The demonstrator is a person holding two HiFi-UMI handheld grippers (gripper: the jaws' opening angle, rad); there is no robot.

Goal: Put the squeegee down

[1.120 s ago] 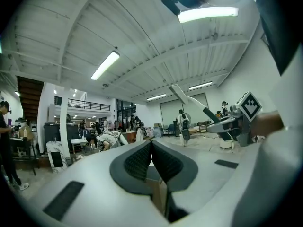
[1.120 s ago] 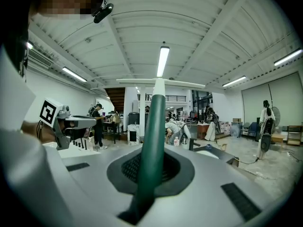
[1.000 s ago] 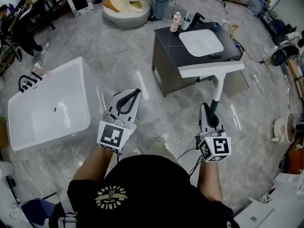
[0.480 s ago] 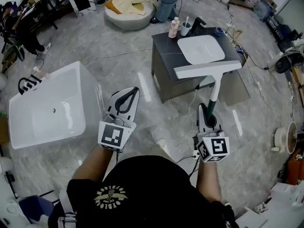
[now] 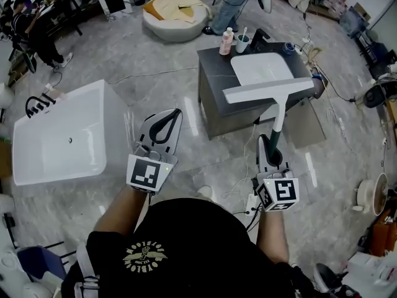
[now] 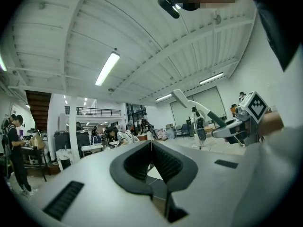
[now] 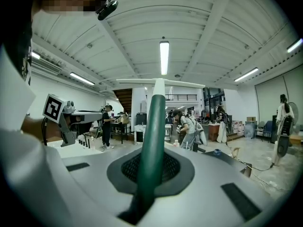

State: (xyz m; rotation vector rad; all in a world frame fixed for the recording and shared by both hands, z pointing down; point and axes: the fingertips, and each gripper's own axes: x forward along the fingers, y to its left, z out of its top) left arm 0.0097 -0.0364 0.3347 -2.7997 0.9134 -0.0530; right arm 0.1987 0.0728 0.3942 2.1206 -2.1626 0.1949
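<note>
Nothing is done yet: the right claw [image 5: 268,144] grips the squeegee [image 5: 267,90] by its green handle, its white blade out ahead of the claw, in the air. The left claw [image 5: 175,113] is pinched together, empty. Setting down remains.

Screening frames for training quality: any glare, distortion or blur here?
Head view: fisheye curves the room, white glare streaks the glossy floor, squeegee sharp. Left gripper view: dark vignetted corners, bright tube light. Right gripper view: squeegee handle soft, close to the lens.
</note>
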